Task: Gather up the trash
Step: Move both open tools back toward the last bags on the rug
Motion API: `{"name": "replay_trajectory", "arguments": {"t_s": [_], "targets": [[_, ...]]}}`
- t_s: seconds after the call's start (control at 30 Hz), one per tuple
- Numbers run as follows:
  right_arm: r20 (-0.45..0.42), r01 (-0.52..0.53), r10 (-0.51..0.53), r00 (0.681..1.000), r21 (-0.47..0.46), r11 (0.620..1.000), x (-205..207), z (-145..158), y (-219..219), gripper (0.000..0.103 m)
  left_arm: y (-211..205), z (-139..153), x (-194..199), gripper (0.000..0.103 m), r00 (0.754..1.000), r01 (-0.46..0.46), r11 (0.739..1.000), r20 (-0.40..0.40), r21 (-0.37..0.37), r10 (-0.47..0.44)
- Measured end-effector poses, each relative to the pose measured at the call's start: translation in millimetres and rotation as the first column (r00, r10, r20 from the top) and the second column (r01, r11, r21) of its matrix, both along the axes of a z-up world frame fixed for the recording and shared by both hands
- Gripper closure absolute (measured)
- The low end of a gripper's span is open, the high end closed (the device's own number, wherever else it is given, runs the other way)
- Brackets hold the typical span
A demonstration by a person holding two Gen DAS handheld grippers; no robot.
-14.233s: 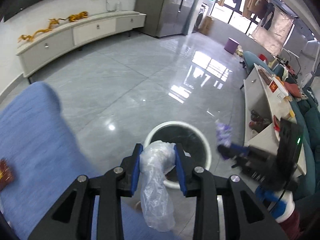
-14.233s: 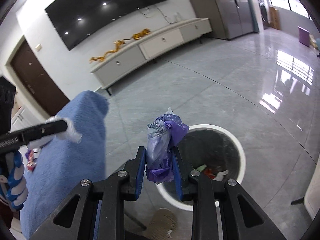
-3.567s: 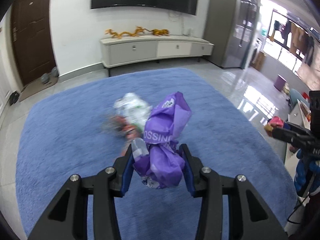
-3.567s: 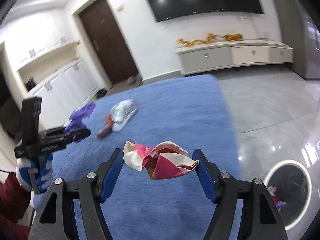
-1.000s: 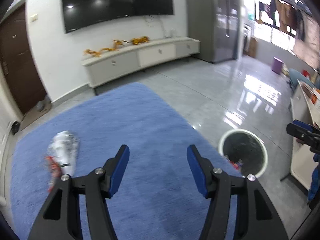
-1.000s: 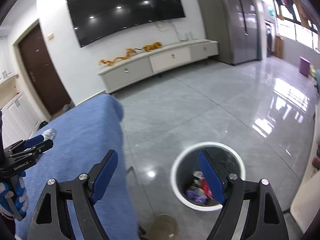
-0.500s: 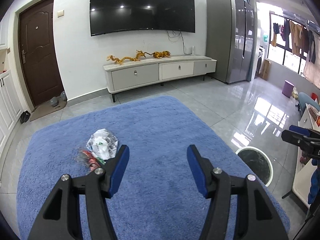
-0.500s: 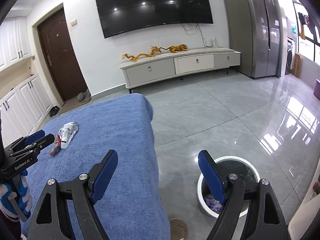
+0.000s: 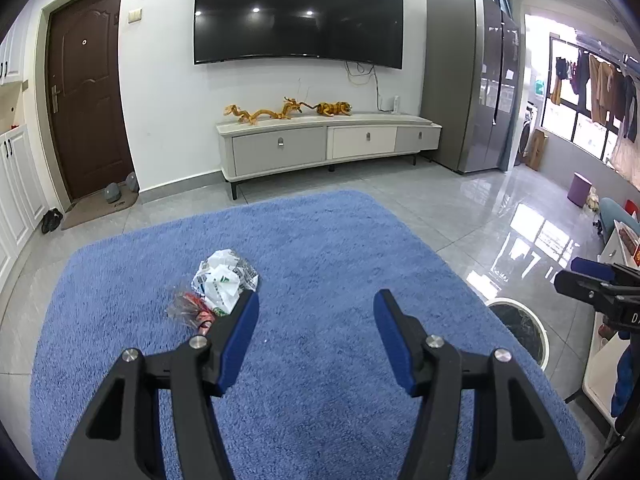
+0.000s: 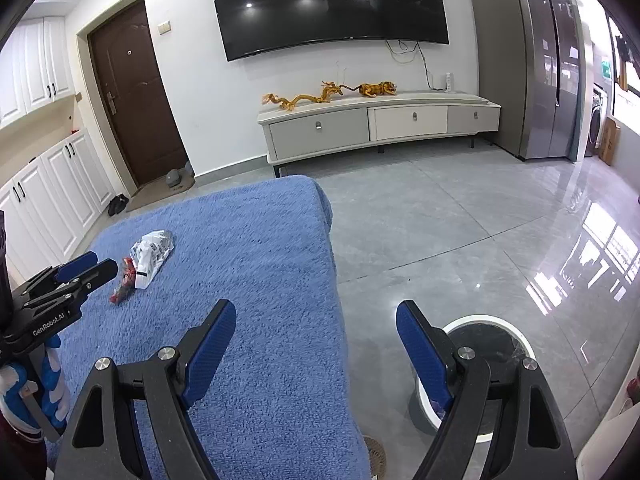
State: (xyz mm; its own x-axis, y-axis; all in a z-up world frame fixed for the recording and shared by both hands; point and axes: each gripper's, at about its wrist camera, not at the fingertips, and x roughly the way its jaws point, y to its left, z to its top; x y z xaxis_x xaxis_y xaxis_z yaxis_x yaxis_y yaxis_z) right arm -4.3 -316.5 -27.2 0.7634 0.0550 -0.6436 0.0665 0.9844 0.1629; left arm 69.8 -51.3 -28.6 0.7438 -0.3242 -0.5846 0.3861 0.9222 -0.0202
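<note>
Both claws are now being swung from the trash bin (image 10: 516, 336) toward the blue rug (image 9: 320, 248). Left claw (image 9: 316, 312) and right claw (image 10: 316, 324) are being held wide, empty. White wrapper (image 9: 224, 280) and red wrapper (image 9: 194, 308) are being left lying on the rug.

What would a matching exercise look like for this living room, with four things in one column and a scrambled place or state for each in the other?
Things:
1. white crumpled bag
2. trash bin
3. left hand-held gripper
4. dragon figurines

Places or states:
A. on the TV cabinet
B. open and holding nothing
C. lying on the blue rug
D. standing on the tiled floor beside the rug

Pairs: 1-C, 2-D, 3-B, 4-A
</note>
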Motion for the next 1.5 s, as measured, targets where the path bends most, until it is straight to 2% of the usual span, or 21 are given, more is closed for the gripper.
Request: {"name": "replay_trajectory", "arguments": {"t_s": [0.77,1.17,1.33,1.5], "targets": [[-0.031,-0.057,0.056,0.998,-0.043,0.997,12.0,-1.0,36.4,0.022,21.0,-15.1,3.0,0.045,0.999,-0.002,0.999,-0.036,-0.038,0.001],[-0.036,-0.068,0.065,0.997,-0.083,0.994,2.3,7.4,59.6,0.022,35.1,-17.8,-13.6,0.045,0.999,0.015,0.997,-0.039,-0.073,-0.018],[-0.018,-0.078,0.076,0.997,-0.11,0.991,-4.4,19.6,73.3,0.023,56.4,-16.2,-15.3,0.045,0.999,0.01,0.995,-0.034,-0.099,-0.014],[0.006,-0.1,0.102,0.995,-0.131,0.986,-8.6,28.3,86.0,0.023,91.5,-17.9,-0.3,0.045,0.997,-0.055,0.992,-0.052,-0.115,0.049]]}}
